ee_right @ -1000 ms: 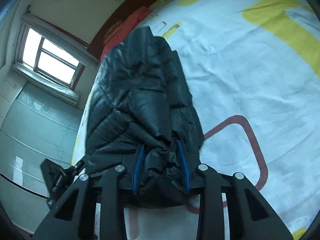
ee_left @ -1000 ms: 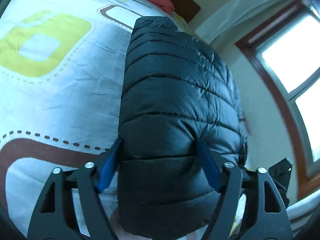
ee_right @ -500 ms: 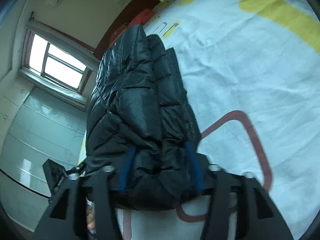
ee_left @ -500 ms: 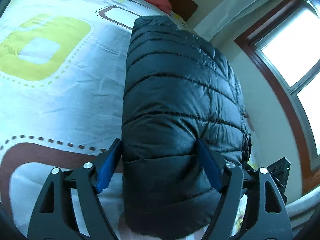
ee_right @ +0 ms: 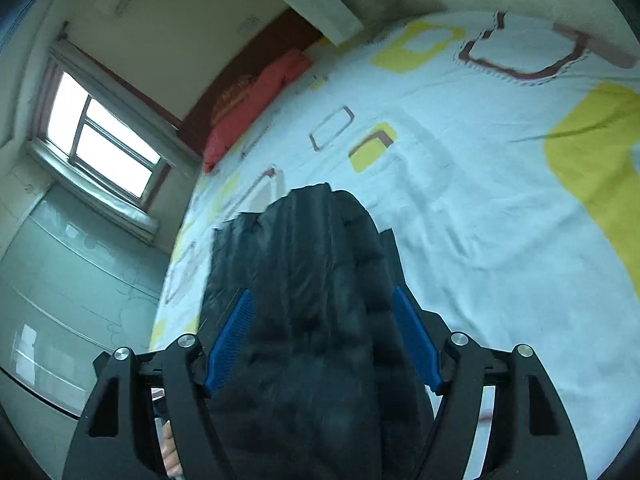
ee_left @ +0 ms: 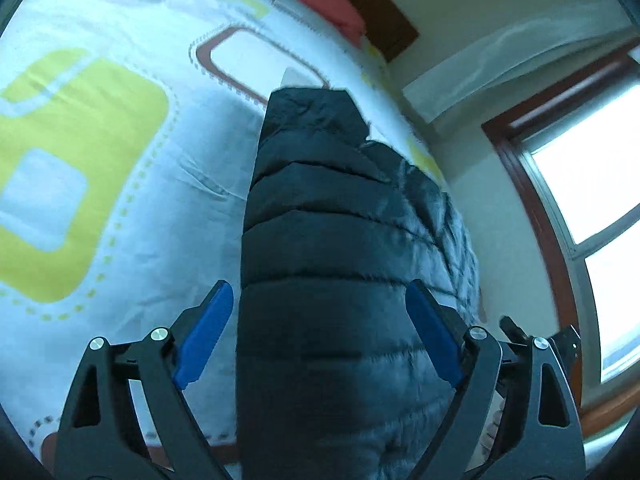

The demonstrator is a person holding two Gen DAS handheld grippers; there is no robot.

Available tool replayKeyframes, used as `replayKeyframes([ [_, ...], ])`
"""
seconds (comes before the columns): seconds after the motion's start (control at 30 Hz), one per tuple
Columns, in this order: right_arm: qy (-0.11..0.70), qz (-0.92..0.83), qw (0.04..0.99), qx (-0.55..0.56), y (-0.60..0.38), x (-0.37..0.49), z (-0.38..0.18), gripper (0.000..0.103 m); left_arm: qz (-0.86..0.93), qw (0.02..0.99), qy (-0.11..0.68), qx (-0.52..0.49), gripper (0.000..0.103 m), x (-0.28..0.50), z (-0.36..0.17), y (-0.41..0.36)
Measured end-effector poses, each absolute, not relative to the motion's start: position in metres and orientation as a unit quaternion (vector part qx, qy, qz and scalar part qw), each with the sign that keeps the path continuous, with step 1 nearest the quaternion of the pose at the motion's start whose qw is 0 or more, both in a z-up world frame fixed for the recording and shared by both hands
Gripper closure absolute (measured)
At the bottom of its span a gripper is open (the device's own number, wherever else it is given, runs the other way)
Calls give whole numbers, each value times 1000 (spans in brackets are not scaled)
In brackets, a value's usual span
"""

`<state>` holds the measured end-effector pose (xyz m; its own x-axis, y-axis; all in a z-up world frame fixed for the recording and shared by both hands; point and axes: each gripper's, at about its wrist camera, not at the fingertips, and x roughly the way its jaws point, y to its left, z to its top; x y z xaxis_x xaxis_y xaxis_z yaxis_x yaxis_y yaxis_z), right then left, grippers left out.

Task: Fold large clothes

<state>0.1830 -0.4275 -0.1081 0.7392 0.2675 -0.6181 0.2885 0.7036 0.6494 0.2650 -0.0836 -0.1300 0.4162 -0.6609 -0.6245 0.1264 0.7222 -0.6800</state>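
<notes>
A black quilted puffer jacket (ee_left: 344, 248) lies folded on the bed and fills the middle of the left wrist view. My left gripper (ee_left: 320, 332) is open, its blue pads spread wide on either side of the jacket's near end. In the right wrist view the jacket (ee_right: 320, 300) bulges up between the pads. My right gripper (ee_right: 324, 340) is open too, its pads standing beside the fabric. The jacket's near edge is hidden under both grippers.
The bed sheet (ee_left: 132, 208) is white with yellow and brown rounded squares. A red pillow (ee_right: 256, 96) and dark headboard (ee_left: 376, 12) lie at the far end. A window (ee_right: 104, 144) and a wardrobe (ee_right: 60, 300) stand beside the bed.
My right gripper was shut on the jacket and has opened. My left gripper's pads now stand clear of the fabric. Both grippers have tilted up and the jacket has dropped lower.
</notes>
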Motion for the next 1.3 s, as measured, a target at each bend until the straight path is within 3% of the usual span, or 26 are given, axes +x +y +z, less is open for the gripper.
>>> replayKeyframes([
  [0.3,382,18,805,454,-447,204,-191,28,-248,764,517,-294,9,291,-166,-109],
  [0.37,371,41,794,480,-451,201,-205,34,-246,764,520,-293,11,292,-171,-113],
  [0.43,368,49,797,476,-449,199,-206,47,-247,771,515,-281,17,292,-172,-119],
  [0.6,354,77,794,489,-450,194,-214,58,-245,785,502,-267,24,288,-175,-125],
  [1.07,335,86,803,485,-443,202,-215,62,-248,793,491,-262,23,284,-176,-127],
  [1.3,323,98,810,480,-438,200,-214,65,-257,800,484,-244,32,282,-168,-130],
])
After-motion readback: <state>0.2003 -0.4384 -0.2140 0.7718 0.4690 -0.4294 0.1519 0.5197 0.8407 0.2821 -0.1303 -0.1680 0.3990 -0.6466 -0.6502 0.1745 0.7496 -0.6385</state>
